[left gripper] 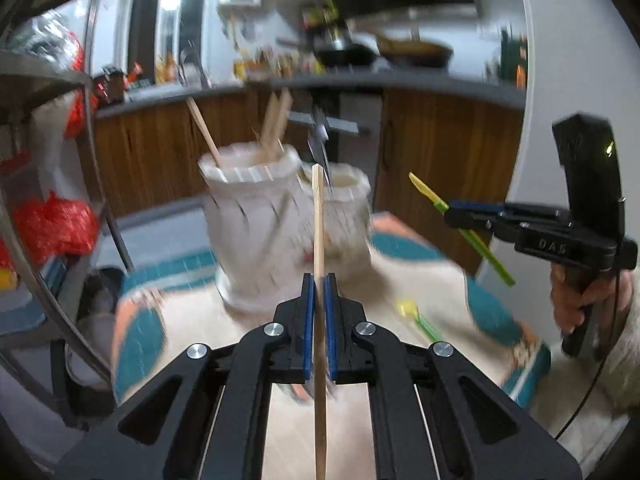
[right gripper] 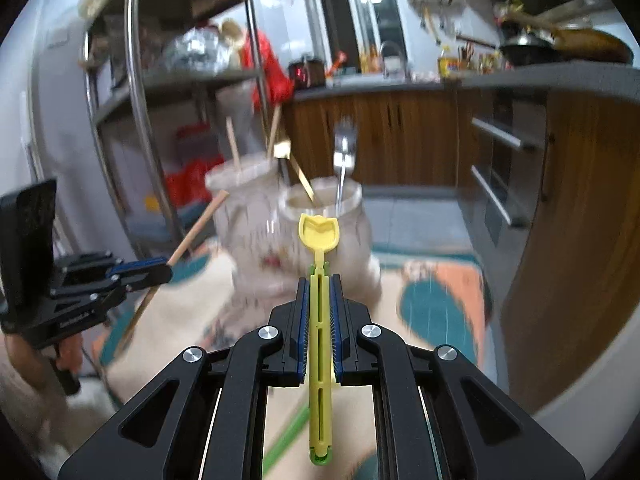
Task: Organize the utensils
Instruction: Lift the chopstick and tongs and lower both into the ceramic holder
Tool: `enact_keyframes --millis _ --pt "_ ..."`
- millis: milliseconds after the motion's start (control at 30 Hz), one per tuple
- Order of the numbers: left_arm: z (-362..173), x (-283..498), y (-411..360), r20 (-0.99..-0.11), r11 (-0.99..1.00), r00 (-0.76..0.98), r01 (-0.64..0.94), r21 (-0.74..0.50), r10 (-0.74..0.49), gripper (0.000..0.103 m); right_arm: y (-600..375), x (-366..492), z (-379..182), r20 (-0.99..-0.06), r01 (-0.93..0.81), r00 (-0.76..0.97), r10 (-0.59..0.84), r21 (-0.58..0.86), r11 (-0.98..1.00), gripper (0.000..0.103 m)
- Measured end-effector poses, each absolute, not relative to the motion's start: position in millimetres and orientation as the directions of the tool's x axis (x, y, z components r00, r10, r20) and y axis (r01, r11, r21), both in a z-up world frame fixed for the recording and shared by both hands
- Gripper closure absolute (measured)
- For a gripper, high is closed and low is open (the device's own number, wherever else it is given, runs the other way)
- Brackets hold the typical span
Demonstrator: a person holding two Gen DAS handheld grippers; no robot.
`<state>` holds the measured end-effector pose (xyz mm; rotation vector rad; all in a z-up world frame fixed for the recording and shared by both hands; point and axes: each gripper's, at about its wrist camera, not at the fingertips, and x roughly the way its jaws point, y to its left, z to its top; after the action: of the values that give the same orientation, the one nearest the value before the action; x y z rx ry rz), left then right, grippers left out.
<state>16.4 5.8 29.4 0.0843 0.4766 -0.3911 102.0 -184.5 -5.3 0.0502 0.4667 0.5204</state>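
The left gripper (left gripper: 319,280) is closed on a wooden chopstick (left gripper: 319,240), with both blue pads pressing on it. The chopstick stands almost upright in the left wrist view and its top end reaches toward 12 o'clock, in front of the two jars.

The right gripper (right gripper: 319,280) is closed on a yellow plastic spoon (right gripper: 319,236). The handle of the spoon lies between the pads and its small bowl points to 12 o'clock, just before the rim of the nearer jar (right gripper: 324,224).

In the left wrist view the two pale jars stand side by side on the patterned tablecloth (left gripper: 420,280). The bigger jar (left gripper: 256,216) is at 11 o'clock from the left gripper and holds several wooden chopsticks (left gripper: 276,120). The smaller jar is at 1 o'clock and is partly hidden behind the held chopstick. In the right wrist view a metal fork (right gripper: 343,160) stands in the nearer jar.

Another yellow-green spoon (left gripper: 420,318) lies on the cloth at 3 o'clock from the left gripper. The picture is blurred, so small details of the jars are not clear.
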Motion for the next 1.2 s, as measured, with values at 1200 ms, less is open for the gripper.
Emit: enact_keyframes --millis 1200 --pt "76 136 15 -0.042 0.97 0.974 0.219 -0.106 -0.224 0.098 -137 223 11 -0.096 -0.481 0.851 0.517 0.254 0.839 0.092"
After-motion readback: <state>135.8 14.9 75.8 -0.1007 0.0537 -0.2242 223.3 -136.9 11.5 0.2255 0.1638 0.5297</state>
